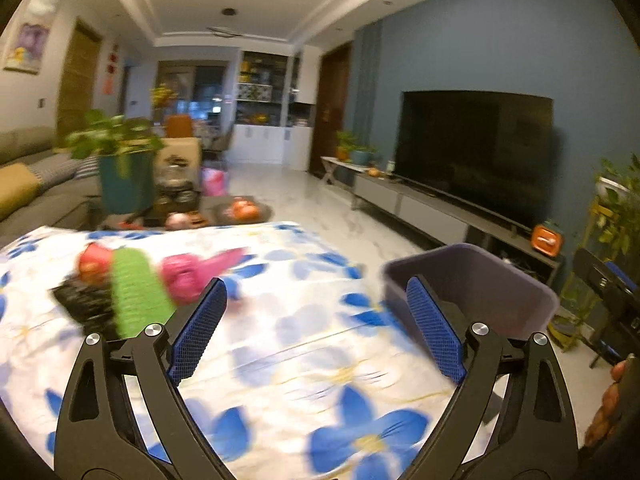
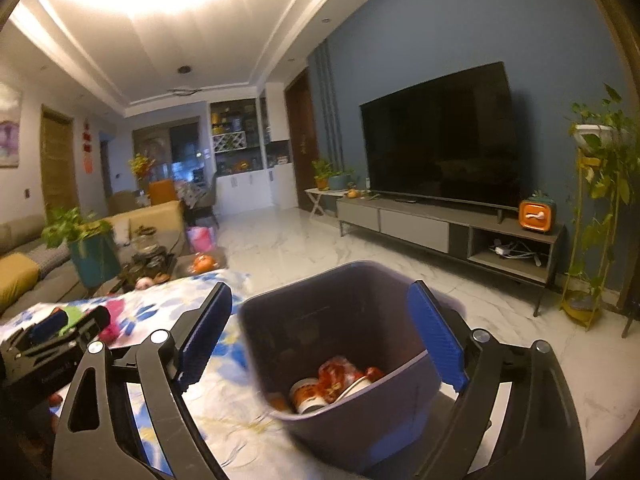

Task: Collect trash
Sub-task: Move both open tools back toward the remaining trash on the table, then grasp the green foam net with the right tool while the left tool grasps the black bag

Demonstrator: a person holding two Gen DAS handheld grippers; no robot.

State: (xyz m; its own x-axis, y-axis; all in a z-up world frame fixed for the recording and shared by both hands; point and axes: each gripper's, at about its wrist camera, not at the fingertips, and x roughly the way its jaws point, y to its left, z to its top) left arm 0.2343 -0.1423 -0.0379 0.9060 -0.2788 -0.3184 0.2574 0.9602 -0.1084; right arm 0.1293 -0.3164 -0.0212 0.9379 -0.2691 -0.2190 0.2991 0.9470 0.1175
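A grey-purple trash bin (image 2: 360, 364) stands at the right edge of a table with a blue-flower cloth (image 1: 288, 344). It holds a paper cup (image 2: 310, 394) and red wrappers (image 2: 340, 372). My right gripper (image 2: 320, 308) is open and empty, just above the bin's mouth. My left gripper (image 1: 316, 300) is open and empty above the cloth, with the bin (image 1: 488, 288) to its right. Left of it lie a green wrapper (image 1: 136, 292), a pink wrapper (image 1: 192, 276), a red-orange item (image 1: 94, 266) and a black packet (image 1: 84, 304), all blurred.
A coffee table (image 1: 216, 212) with a teal plant pot (image 1: 124, 184) and oranges stands beyond the cloth. A sofa (image 1: 36, 192) is at the left. A TV (image 2: 440, 148) on a low cabinet (image 2: 448, 228) lines the right wall. My left gripper shows at left (image 2: 52, 340).
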